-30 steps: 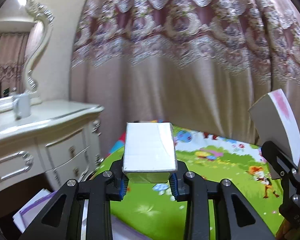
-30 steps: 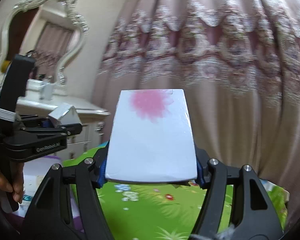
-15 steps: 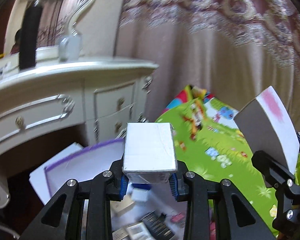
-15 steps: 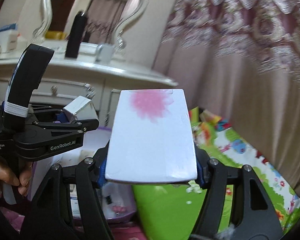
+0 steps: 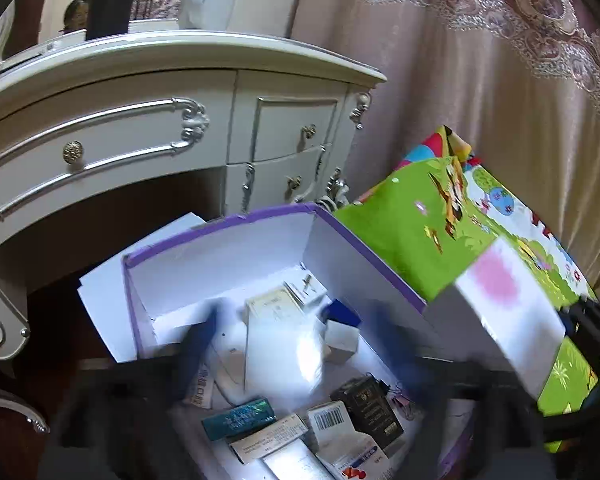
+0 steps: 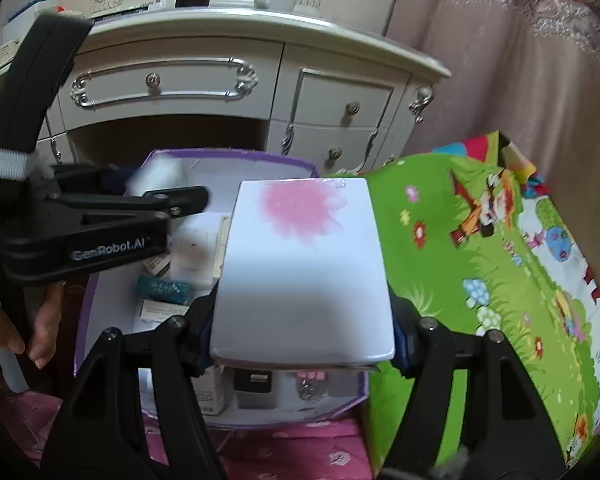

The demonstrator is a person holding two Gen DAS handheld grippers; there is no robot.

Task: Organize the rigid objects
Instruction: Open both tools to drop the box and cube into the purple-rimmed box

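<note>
A purple-rimmed white storage box (image 5: 228,224) holds several small cartons and also shows in the right wrist view (image 6: 260,156). My left gripper (image 5: 284,344) is motion-blurred and shut on a small white box (image 5: 280,356), held over the storage box's inside. It shows from the side in the right wrist view (image 6: 160,192). My right gripper (image 6: 300,344) is shut on a flat white box with a pink flower print (image 6: 304,272), held above the storage box's right edge. That box also shows in the left wrist view (image 5: 500,304).
A white dresser with silver handles (image 5: 140,120) stands behind the storage box, a mug (image 5: 210,6) on top. A green cartoon play mat (image 6: 480,260) lies to the right. A pink curtain (image 5: 480,80) hangs behind. Pink floral fabric (image 6: 300,448) lies under the box's near edge.
Both grippers have tipped downward and moved left with their boxes. The view went from curtain and mat to the open storage box below. The left gripper is now blurred with motion.
</note>
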